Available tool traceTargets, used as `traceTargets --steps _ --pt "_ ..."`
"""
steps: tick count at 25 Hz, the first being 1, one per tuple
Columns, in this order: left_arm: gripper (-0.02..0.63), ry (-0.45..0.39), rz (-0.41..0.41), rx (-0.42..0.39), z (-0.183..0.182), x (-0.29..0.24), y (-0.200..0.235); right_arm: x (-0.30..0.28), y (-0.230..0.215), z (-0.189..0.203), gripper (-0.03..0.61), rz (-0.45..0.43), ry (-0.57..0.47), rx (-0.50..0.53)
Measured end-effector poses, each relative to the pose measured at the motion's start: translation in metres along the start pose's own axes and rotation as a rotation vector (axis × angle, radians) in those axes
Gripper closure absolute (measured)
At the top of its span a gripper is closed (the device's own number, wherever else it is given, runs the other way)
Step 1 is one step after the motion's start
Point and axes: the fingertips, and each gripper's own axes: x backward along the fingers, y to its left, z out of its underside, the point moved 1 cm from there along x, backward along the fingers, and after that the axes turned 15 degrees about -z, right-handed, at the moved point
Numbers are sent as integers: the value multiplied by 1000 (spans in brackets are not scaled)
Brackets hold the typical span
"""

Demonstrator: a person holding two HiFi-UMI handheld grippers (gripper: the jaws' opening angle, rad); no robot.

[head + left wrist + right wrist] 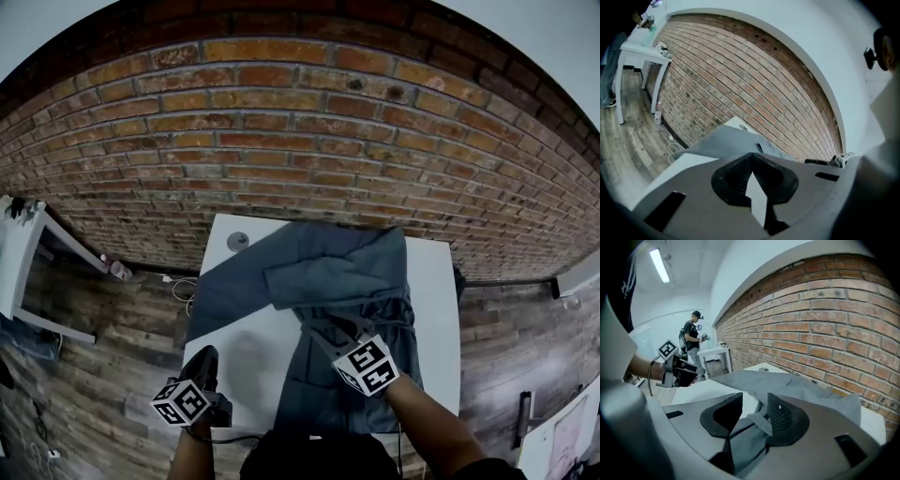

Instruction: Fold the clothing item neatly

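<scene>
- My right claw (754, 403) is standing with its jaws apart over the grey garment (342, 281). A narrow flap of cloth is lying between them, just beside one pad and unpinched.
- My left claw (753, 164) is sitting pressed together on nothing, by the near left corner of the table (246, 349).
- The garment is lying from far edge to near edge, with one part reaching over the left edge.
- Risk: the flap is probably catching on the ribbed pad as I draw away, and that is dragging the fold askew.
- Risk: the overhanging part is possibly pulling cloth off the left edge.
</scene>
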Motion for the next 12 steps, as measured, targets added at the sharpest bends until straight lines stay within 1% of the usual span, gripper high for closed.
traceTargets --steps 2,4,5,6,7,9,10,11,12 --pt "621 -3 3 69 -14 2 17 16 0 3 433 25 -28 -35" --pt "481 21 53 202 -24 5 30 28 1 7 433 46 -46 -61" --pt "479 27 75 279 -28 7 37 32 1 8 433 54 -51 -70" --pt "479 21 76 335 -33 10 47 35 2 9 433 60 -53 -75" --pt "479 5 49 352 -38 14 59 37 3 10 433 63 -52 -76" --pt "479 -30 -42 312 -47 23 86 40 6 10 433 66 -50 -73" --pt "479 -38 -90 269 -49 27 98 40 8 9 433 66 -50 -69" --pt "479 -36 -141 204 -50 30 110 40 10 9 433 65 -50 -65" --pt "479 -26 -199 116 -49 32 122 40 11 9 433 64 -49 -62"
